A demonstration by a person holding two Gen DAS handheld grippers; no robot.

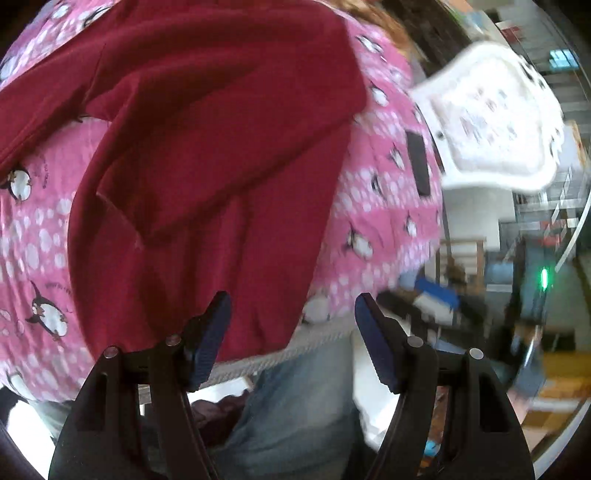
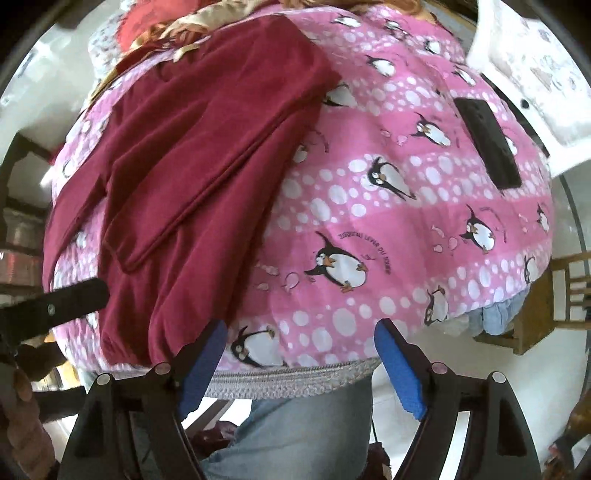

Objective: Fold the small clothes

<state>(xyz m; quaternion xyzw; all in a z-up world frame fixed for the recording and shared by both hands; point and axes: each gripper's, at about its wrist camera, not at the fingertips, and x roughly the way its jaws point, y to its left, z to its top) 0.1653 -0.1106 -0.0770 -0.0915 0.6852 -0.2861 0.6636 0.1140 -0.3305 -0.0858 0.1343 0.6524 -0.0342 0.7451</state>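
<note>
A dark red garment (image 1: pixel 207 147) lies partly folded on a pink penguin-print blanket (image 1: pixel 384 206); it also shows in the right wrist view (image 2: pixel 192 177), left of centre on the blanket (image 2: pixel 388 206). My left gripper (image 1: pixel 291 314) is open and empty, hovering over the garment's near hem at the blanket's front edge. My right gripper (image 2: pixel 299 347) is open and empty above the blanket's near edge, just right of the garment. The left gripper's black finger (image 2: pixel 70 302) shows at the left of the right wrist view, beside the garment.
A black phone-like slab (image 2: pixel 487 144) lies on the blanket at the right, also in the left wrist view (image 1: pixel 418 162). A white headboard (image 1: pixel 491 122) stands beyond. A pile of clothes (image 2: pixel 177 33) sits at the far edge. My jeans (image 2: pixel 303 435) are below the edge.
</note>
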